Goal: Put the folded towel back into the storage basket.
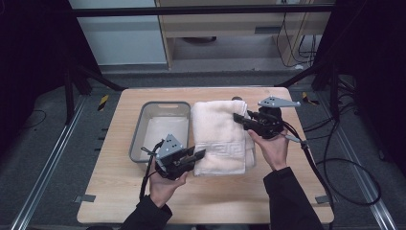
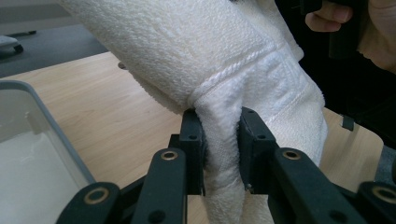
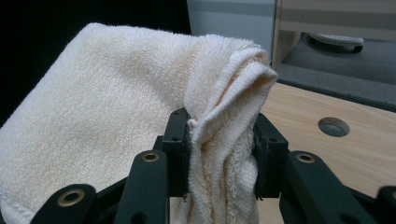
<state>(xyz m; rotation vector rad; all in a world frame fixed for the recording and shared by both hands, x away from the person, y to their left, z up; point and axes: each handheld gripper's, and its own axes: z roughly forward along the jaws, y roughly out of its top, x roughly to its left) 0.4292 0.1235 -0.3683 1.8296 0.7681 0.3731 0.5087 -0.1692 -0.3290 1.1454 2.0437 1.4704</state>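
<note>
Now both the left gripper [image 1: 200,154] and right gripper [image 1: 238,118] clamp the folded towel [image 1: 220,136] beside a grey bin [image 1: 139,125] lined with white

Wooden table [image 1: 119,196] with grey tray [image 1: 143,120], towel [image 1: 218,139]

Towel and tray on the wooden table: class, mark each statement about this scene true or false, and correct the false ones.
1. The left gripper is shut on a fold of the white towel. True.
2. The right gripper hangs open above the towel. False: its jaws are clamped on bunched layers of the towel.
3. The grey tray lies beside the towel, on the left in the high view. True.
4. The towel lies inside the tray. False: it is outside the tray, over the wooden table.
5. The two grippers grip the same corner. False: they hold opposite corners, one near the person, one far.
</note>
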